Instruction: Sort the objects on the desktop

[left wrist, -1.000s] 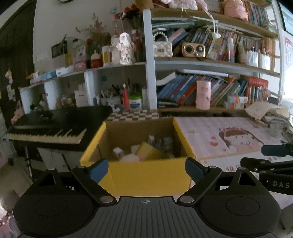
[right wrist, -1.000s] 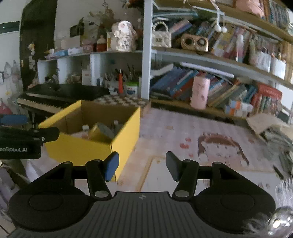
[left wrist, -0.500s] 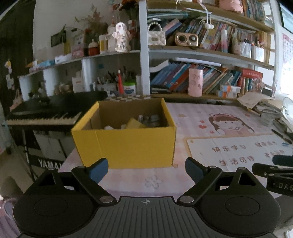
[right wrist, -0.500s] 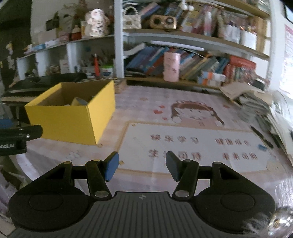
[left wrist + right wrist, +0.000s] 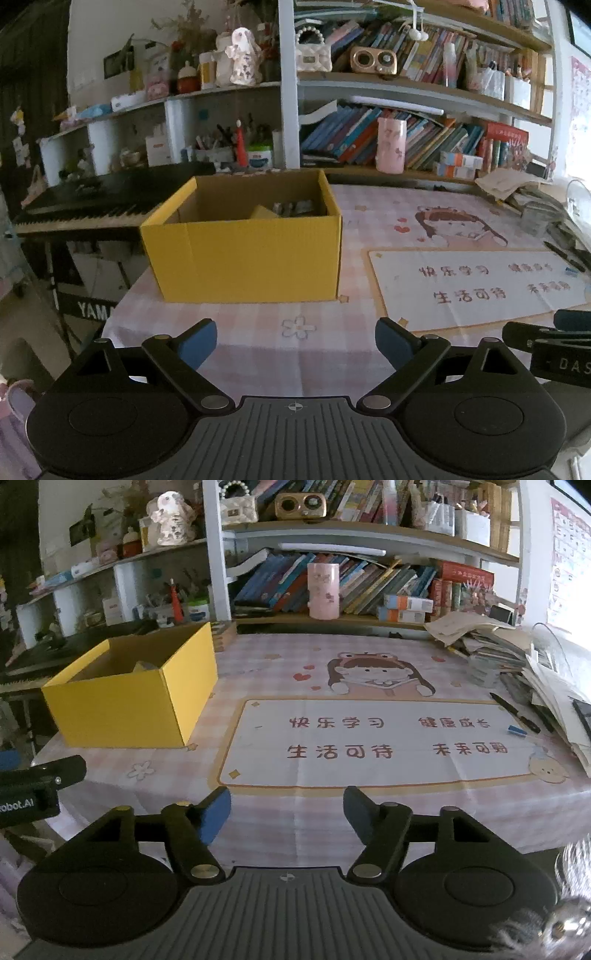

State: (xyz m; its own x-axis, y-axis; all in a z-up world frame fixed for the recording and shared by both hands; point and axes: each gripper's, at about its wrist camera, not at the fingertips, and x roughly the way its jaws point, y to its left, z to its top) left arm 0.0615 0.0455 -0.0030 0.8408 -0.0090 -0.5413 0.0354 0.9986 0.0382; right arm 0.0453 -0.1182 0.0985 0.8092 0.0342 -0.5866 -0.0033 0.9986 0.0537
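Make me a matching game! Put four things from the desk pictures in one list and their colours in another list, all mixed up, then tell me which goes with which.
Things:
1. box
2. cup
3. pen
4. small eraser

Colours:
A. blue
B. yellow
C. black
D. pink

Pairs: 1-B, 2-D, 3-C, 4-A. The box stands on the left of the desk, the cup on the shelf by the books, and the pen and small eraser lie on the right.
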